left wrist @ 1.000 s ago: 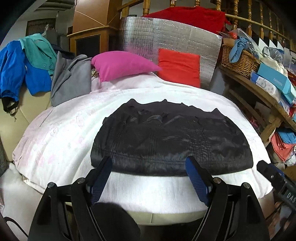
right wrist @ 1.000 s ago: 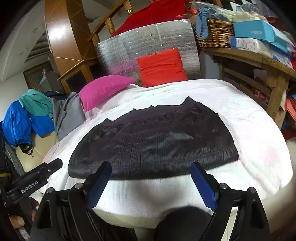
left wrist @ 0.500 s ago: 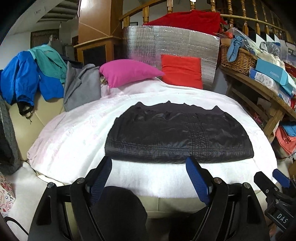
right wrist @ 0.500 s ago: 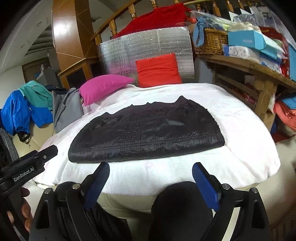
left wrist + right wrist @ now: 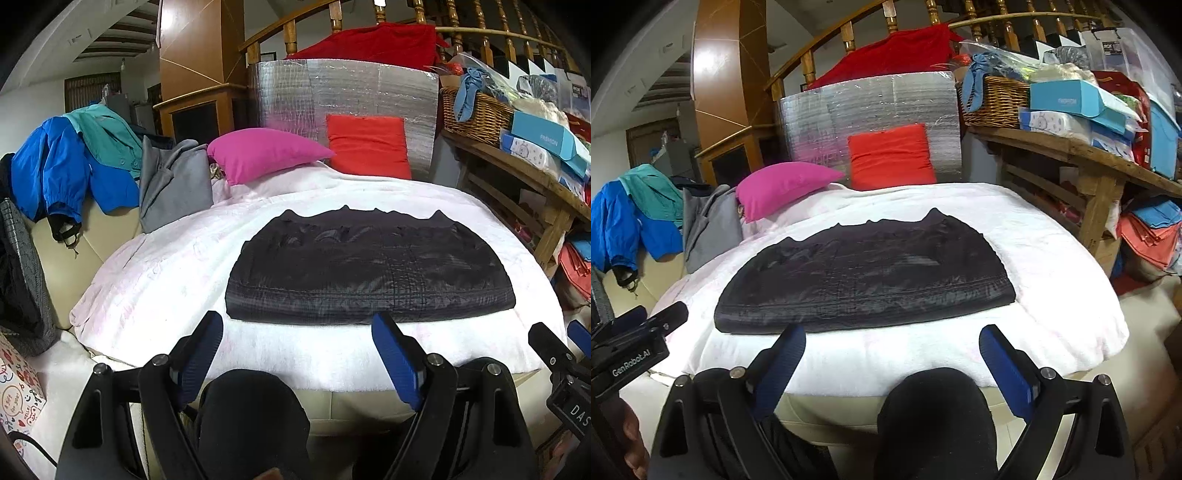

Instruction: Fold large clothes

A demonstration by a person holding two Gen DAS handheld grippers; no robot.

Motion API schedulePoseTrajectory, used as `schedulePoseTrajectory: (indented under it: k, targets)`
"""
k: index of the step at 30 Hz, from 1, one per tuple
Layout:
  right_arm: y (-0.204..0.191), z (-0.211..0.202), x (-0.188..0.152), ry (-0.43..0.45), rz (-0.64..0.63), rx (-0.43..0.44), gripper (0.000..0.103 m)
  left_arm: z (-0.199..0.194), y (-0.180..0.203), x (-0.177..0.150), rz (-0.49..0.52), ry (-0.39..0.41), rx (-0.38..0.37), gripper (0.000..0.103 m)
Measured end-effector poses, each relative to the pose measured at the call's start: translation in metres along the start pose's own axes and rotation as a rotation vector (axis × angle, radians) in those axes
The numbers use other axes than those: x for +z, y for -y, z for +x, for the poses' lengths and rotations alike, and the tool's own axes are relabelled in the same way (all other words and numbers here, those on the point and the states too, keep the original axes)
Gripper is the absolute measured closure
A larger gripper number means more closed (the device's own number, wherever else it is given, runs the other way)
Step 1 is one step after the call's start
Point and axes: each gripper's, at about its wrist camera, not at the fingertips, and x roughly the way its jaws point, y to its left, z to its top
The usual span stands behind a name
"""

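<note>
Pink pillow [image 5: 264, 153] beside red cushion [image 5: 369, 146]

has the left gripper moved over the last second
Yes. The left gripper has pulled back from the black garment: its fingertips overlapped the near hem before and now sit short of it, over the white blanket.

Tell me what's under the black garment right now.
The black garment lies flat on a white blanket that shows on every side of it. Nothing lies on top of it. Whatever is beneath the fabric itself is covered.
</note>
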Motion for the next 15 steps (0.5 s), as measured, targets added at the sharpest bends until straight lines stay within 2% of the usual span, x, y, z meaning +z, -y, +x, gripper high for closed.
schedulePoseTrajectory:
  k: [13,15]
  targets:
    - [-0.0020,-0.0030,-0.0004,0.018,-0.022,-0.017,0.006,-0.0044,0.0070,-0.0025,0.024,0.009,-0.015,0.018]
    - [-0.0017,-0.0035,-0.0004,0.020,-0.024,-0.022,0.006,-0.0054,0.0084,-0.0024,0.030,0.007,-0.015,0.014]
